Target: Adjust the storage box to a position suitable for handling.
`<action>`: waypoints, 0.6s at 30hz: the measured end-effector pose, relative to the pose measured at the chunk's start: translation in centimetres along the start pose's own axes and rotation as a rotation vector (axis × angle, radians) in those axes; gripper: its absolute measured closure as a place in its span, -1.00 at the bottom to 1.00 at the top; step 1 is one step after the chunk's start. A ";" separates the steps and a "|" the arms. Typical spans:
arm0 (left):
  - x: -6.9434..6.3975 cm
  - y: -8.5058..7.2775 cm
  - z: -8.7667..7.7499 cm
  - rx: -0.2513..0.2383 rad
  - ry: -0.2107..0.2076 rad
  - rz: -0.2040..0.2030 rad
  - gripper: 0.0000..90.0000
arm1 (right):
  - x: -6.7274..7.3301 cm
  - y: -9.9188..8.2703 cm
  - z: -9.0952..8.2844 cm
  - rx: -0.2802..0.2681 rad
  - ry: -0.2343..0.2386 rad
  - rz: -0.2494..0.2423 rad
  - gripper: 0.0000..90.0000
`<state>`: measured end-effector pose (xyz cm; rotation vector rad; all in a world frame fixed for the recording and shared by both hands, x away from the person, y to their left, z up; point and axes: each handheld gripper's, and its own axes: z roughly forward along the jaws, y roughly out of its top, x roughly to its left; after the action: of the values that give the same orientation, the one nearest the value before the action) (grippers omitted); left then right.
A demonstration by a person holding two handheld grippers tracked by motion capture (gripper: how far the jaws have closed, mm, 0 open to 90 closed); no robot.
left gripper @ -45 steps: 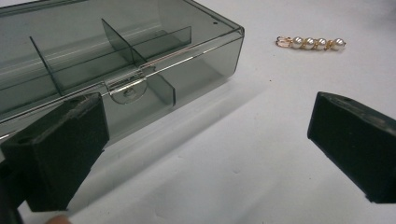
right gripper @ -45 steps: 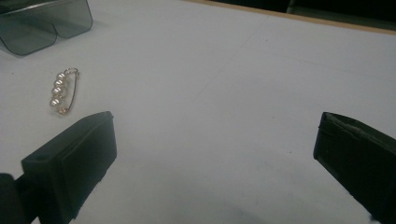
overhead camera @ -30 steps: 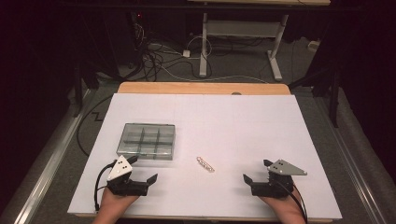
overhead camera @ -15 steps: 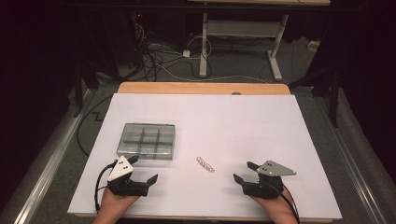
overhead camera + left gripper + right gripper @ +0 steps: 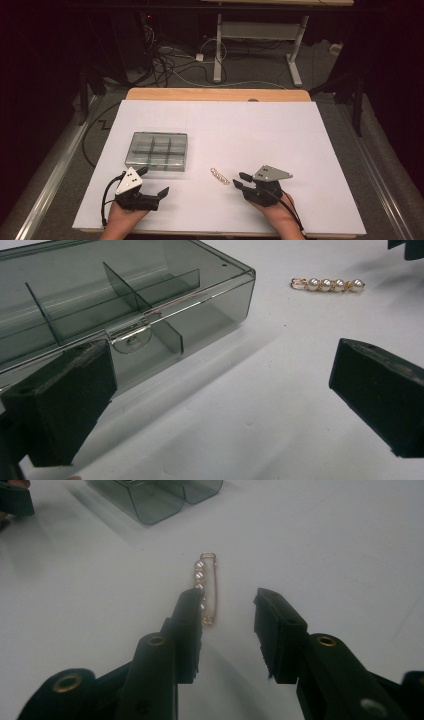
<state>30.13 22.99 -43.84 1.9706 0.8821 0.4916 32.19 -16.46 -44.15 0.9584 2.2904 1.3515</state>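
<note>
While the right gripper (image 5: 239, 180) closes in on the pearl hair clip (image 5: 219, 175) in the high view, its jaws have just been narrowing, likely to match the slim clip; nothing is between them yet. The clip lies on the white table sheet (image 5: 280, 135), at about 4 o'clock from the smoky compartment box (image 5: 157, 151), near but apart. The left gripper (image 5: 154, 183) rests at 6 o'clock of the box, jaws spread wide, nothing held, probably waiting to steady or open the box.

Left gripper view: box (image 5: 125, 315) lid shut, its clasp (image 5: 131, 340) facing the jaws, so it is handy to unlatch. Clip (image 5: 327, 285) at 1 o'clock, well off.

Right gripper view: jaws part-closed, not pressing. Clip (image 5: 207, 582) lies lengthwise at 12 o'clock, its near end just beside the left pad (image 5: 187, 625), so the jaws look slightly off-centre. Box corner (image 5: 155, 497) at 11 o'clock.
</note>
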 end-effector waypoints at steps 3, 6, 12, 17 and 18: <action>0.0 0.0 0.0 -0.003 0.004 0.000 -1.00 | 0.2 0.3 0.9 0.007 0.007 -0.005 0.52; -0.1 0.0 0.0 -0.007 0.005 -0.001 -1.00 | 0.3 0.5 1.5 0.018 0.017 -0.004 0.55; -0.1 0.0 0.0 -0.006 0.003 0.000 -1.00 | 0.6 1.7 3.2 0.053 0.045 0.003 0.57; -0.1 0.0 -0.1 -0.009 0.003 -0.001 -1.00 | 0.6 2.8 4.7 0.094 0.056 -0.003 0.57; 0.0 0.0 -0.1 -0.008 0.002 -0.001 -1.00 | 0.7 2.9 5.0 0.102 0.058 -0.004 0.58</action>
<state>30.05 23.00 -43.85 1.9630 0.8807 0.4963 35.65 -11.78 -44.17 0.9573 2.4234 1.2877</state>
